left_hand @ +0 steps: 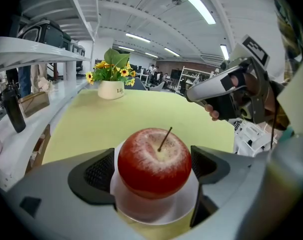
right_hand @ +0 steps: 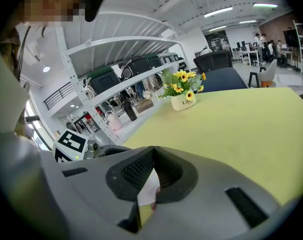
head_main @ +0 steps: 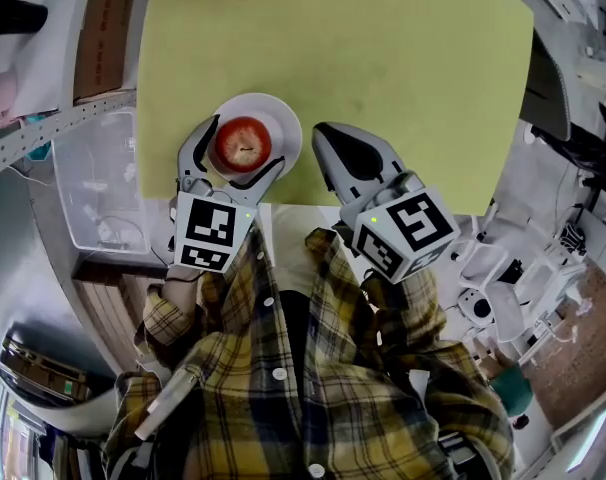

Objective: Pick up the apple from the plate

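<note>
A red apple (head_main: 244,144) (left_hand: 154,161) rests over a white plate (head_main: 283,118) (left_hand: 156,214) near the front edge of the yellow-green table (head_main: 383,68). My left gripper (head_main: 245,148) (left_hand: 154,168) straddles the apple, and its dark pads (left_hand: 99,173) press against both sides of it. My right gripper (head_main: 325,136) (right_hand: 151,156) hovers just right of the plate with its jaws together and nothing between them. It shows in the left gripper view as the right gripper (left_hand: 216,86), held in a hand.
A white pot of yellow flowers (left_hand: 111,88) (right_hand: 184,100) stands at the table's far end. A white shelf (head_main: 53,128) with a cardboard box (head_main: 101,36) runs along the left, above a clear plastic bin (head_main: 98,183). Equipment lies on the floor at right.
</note>
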### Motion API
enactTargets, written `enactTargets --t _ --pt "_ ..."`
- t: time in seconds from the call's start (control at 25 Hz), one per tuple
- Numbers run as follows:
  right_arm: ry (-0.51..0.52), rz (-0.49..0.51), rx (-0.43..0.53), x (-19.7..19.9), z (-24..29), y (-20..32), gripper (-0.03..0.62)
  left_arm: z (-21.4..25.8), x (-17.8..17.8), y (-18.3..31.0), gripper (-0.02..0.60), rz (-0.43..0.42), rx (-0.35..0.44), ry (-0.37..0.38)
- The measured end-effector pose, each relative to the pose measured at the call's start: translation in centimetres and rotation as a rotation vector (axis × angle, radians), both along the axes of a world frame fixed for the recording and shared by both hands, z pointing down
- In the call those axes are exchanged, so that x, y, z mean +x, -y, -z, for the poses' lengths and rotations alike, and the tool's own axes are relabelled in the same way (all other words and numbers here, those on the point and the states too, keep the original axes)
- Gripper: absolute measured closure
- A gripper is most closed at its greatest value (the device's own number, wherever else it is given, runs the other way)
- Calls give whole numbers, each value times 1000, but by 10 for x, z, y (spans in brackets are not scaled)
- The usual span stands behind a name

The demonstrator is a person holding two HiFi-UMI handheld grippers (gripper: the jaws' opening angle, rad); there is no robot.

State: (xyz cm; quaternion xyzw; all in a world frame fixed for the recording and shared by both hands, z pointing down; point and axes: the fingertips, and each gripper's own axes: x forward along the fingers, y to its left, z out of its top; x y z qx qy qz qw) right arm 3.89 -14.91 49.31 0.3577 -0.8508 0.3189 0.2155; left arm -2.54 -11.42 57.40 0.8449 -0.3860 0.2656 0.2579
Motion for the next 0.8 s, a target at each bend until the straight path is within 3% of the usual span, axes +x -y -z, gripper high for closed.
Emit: enactTargets --t 0.8 --pt "17 -15 -13 -2 -2 15 597 -6 0 -2 122 -10 -12 40"
